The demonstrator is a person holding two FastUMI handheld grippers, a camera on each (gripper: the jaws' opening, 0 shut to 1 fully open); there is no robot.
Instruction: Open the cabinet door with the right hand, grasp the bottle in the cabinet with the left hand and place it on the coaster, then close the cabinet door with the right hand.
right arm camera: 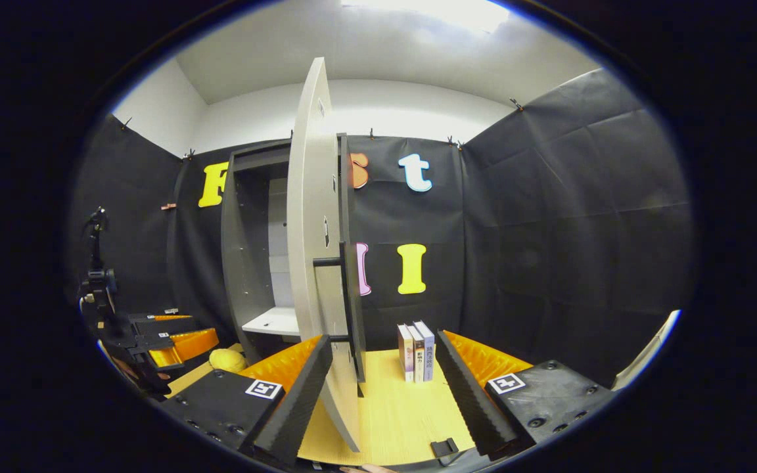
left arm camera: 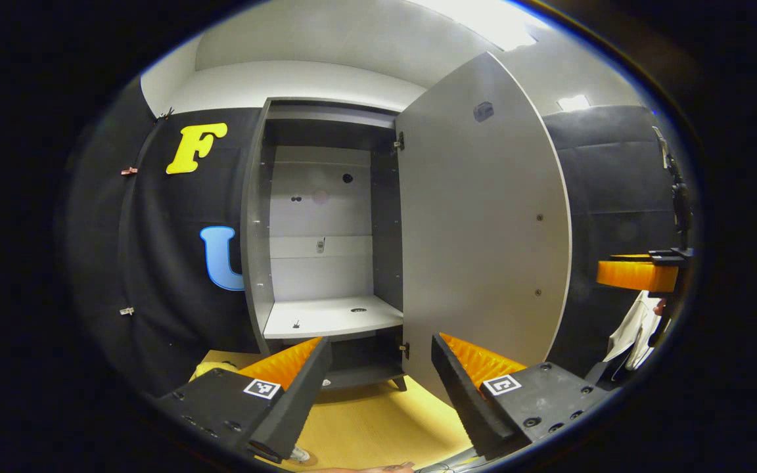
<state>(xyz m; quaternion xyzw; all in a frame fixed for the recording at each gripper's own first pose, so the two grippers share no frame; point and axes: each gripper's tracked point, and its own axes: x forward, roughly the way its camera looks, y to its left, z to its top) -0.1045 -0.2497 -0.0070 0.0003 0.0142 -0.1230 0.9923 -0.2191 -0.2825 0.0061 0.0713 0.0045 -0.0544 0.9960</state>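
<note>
Cabinet (left arm camera: 326, 217) on the wooden table (right arm camera: 398, 407), door (left arm camera: 483, 223) swung wide open. Left gripper (left arm camera: 378, 368) faces the cabinet's interior, fingers spread, holding nothing. Right gripper (right arm camera: 382, 368) has fingers spread on either side of the door's edge, not pressing it. Bottle's place: cannot tell. Three books (right arm camera: 416, 351) stand beside the door

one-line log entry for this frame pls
cabinet door: open | cabinet shelf: no bottle seen | left gripper: open, facing cabinet | right gripper: open, straddling door edge, not gripping | books: upright on table
</note>
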